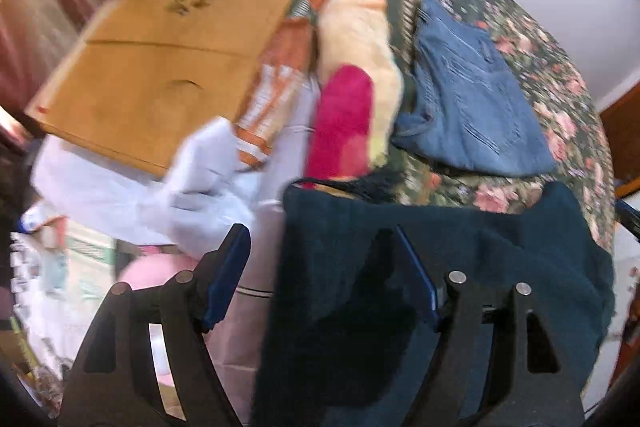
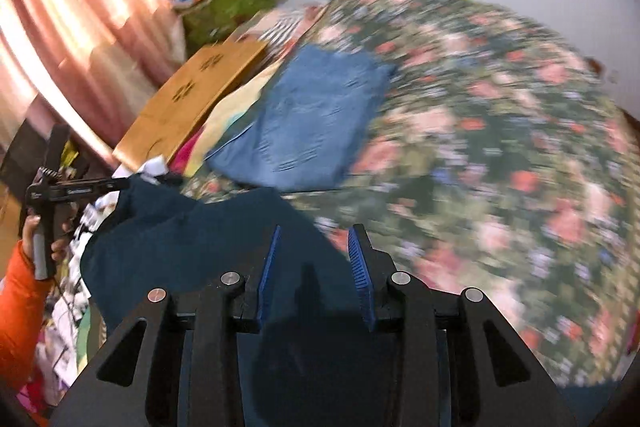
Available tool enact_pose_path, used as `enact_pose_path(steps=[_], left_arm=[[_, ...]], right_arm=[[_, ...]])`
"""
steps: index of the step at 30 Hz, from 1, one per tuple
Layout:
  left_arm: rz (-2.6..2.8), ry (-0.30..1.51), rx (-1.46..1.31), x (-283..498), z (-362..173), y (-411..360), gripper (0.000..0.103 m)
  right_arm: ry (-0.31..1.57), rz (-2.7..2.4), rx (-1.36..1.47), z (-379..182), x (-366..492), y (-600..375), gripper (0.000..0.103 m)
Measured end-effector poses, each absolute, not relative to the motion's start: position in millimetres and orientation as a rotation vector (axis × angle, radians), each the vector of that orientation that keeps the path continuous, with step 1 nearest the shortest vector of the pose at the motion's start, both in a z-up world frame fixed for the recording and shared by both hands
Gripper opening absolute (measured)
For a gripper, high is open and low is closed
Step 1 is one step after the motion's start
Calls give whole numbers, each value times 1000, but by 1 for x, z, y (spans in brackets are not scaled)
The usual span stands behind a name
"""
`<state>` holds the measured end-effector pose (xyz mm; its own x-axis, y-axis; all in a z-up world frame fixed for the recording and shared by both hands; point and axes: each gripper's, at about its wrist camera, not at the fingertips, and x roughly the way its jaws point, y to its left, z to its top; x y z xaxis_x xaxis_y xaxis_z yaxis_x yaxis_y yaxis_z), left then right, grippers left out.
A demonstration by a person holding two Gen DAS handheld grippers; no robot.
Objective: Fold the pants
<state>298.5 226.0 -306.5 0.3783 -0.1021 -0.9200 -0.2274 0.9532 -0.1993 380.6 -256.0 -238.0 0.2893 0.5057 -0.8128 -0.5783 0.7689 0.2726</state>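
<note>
Dark teal pants (image 1: 460,267) hang across the near edge of a floral bedspread (image 1: 532,67) and fill the lower part of both views (image 2: 208,239). My left gripper (image 1: 320,259) is open, its blue pads wide apart, with the pants' edge lying between them. My right gripper (image 2: 314,259) is open too, with the pants cloth lying between and under its blue pads. The left gripper (image 2: 60,191) also shows at the far left of the right wrist view, held by a hand in an orange sleeve. Both views are motion-blurred.
Folded blue jeans (image 1: 468,95) lie on the bedspread beyond the teal pants (image 2: 312,127). A brown cardboard box (image 1: 168,59) with paw prints, a pink and cream blanket (image 1: 352,75) and white cloth (image 1: 192,187) crowd the left. Pink curtains (image 2: 72,7) hang behind.
</note>
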Motion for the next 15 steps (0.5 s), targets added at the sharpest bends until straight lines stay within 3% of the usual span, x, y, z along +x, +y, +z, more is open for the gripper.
enact_pose_path(steps=[5,9,13,15], left_arm=[[42,1189,-300,301,-316,211,66],[21,1168,-311,298,-314,209,37],[55,1129,-242,293,-306,203,36],[64,1119,-212,290,-304,201,36]], right_arm=[[1127,779,-113,-265,395,-214,31],[1165,790,-156,-280,405,-196,31],[1172,815,-179,-289,405,-190,45],[1177,814,-202,-291,407,-187,45]])
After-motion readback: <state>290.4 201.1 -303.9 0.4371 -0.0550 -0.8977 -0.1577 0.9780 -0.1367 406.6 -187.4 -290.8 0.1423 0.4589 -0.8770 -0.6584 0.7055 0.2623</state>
